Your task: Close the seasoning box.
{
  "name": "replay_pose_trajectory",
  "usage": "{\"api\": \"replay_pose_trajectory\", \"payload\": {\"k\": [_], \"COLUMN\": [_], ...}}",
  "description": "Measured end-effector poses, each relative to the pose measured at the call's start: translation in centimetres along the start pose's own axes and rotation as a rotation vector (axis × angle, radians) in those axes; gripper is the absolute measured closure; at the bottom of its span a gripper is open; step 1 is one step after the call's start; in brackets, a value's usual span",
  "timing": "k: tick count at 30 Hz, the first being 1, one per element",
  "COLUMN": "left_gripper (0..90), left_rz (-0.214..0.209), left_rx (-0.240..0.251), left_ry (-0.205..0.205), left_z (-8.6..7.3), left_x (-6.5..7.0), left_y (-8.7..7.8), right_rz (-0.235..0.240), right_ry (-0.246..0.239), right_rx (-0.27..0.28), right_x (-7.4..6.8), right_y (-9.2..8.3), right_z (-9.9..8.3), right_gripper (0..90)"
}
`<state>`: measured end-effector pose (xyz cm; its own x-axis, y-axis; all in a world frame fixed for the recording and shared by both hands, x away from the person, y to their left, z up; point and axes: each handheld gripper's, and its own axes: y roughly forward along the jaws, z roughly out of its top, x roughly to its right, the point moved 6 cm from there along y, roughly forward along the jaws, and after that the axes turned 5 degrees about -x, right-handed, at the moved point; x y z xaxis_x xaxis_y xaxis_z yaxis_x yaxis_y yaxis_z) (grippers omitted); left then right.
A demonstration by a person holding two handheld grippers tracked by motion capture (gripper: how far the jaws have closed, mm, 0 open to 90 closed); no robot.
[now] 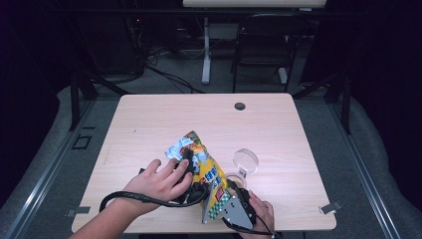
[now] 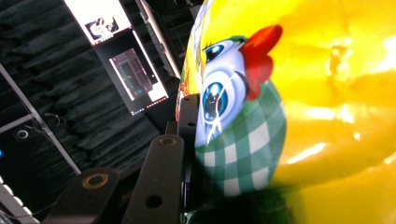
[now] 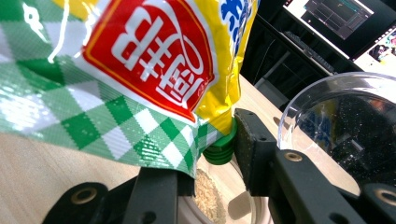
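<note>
A yellow snack bag with a green-checked bottom and a red label is held above the table's front middle. My left gripper is shut on its upper part; in the left gripper view one black finger presses against the bag, and the other is hidden behind it. My right gripper holds the lower end. In the right gripper view its jaws close around a green ribbed spout at the bag's corner. Under the spout sits a clear dish with pale crumbs.
A clear round container stands tilted just right of the bag, close to my right gripper. The wooden table has a cable hole at the back. A chair and desk legs stand beyond it.
</note>
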<state>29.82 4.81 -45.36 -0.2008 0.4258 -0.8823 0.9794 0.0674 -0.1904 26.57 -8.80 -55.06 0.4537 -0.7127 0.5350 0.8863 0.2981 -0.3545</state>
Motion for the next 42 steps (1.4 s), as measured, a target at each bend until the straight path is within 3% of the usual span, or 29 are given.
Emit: {"api": "replay_pose_trajectory", "payload": {"k": [9, 12, 21, 33, 42], "left_gripper": [78.3, 78.6, 79.7, 82.4, 84.6], "left_rz": [-0.024, -0.055, -0.062, -0.107, -0.169], "left_rx": [0.009, 0.0, 0.011, 0.024, 0.046], "left_ry": [-0.052, -0.077, -0.124, -0.194, -0.282], "left_z": [-0.2, -0.3, -0.4, -0.6, -0.8], "left_x": [0.9, 1.4, 2.0, 3.4, 4.3], "left_y": [0.3, 0.4, 0.6, 1.0, 1.3], "right_rz": [0.003, 0.005, 0.001, -0.001, -0.004], "right_ry": [-0.005, -0.004, -0.011, -0.016, -0.016], "right_rx": [-0.004, -0.001, -0.001, -0.006, -0.001], "right_x": [-0.1, -0.1, -0.1, 0.0, 0.0], "right_y": [0.0, 0.1, 0.0, 0.1, 0.0], "right_z": [0.0, 0.0, 0.0, -0.1, -0.1], "right_gripper": [70.4, 70.4, 70.3, 70.1, 70.0]}}
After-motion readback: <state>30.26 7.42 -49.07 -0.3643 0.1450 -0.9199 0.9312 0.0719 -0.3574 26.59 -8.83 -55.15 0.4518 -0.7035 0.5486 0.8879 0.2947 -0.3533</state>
